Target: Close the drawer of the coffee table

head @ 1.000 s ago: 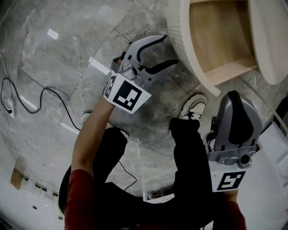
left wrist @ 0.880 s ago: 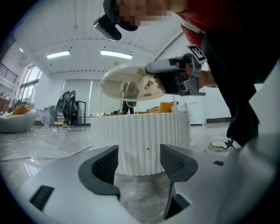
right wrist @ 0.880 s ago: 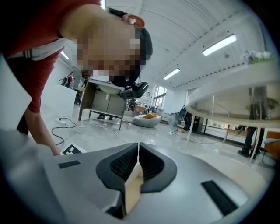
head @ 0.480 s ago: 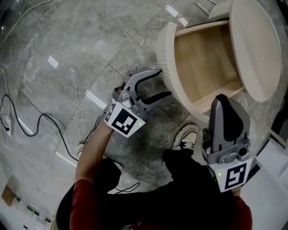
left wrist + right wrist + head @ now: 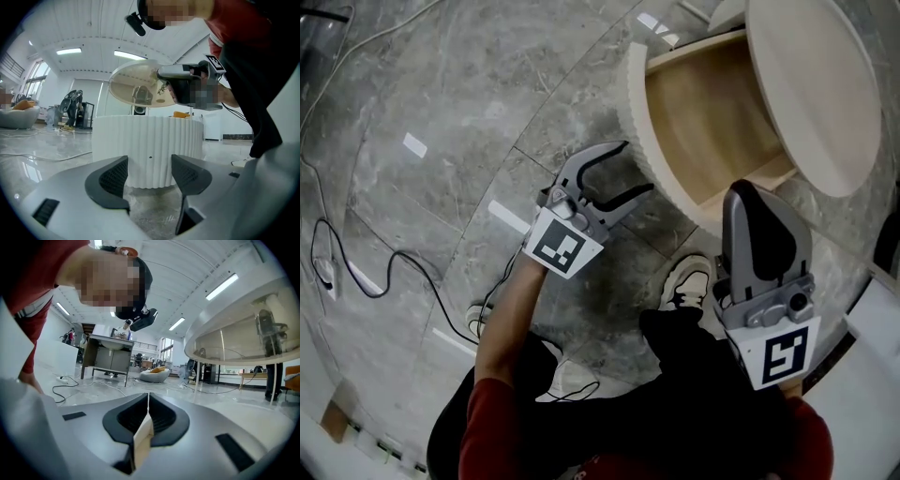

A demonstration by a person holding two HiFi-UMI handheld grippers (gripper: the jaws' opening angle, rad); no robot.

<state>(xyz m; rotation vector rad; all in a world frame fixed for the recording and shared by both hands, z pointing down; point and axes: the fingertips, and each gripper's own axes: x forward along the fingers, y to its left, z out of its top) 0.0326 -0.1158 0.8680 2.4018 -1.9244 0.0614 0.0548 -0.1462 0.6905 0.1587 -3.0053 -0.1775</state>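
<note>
Open drawer [image 5: 703,112], ribbed front facing left gripper [image 5: 636,169] spread wide, right gripper [image 5: 746,199] pressed together

Drawer [image 5: 703,122] back hidden (under tabletop [image 5: 811,84]).

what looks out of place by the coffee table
The drawer stands pulled out from under the round top, its ribbed front well clear and its wooden inside exposed. Nothing looks spilled or damaged.
</note>
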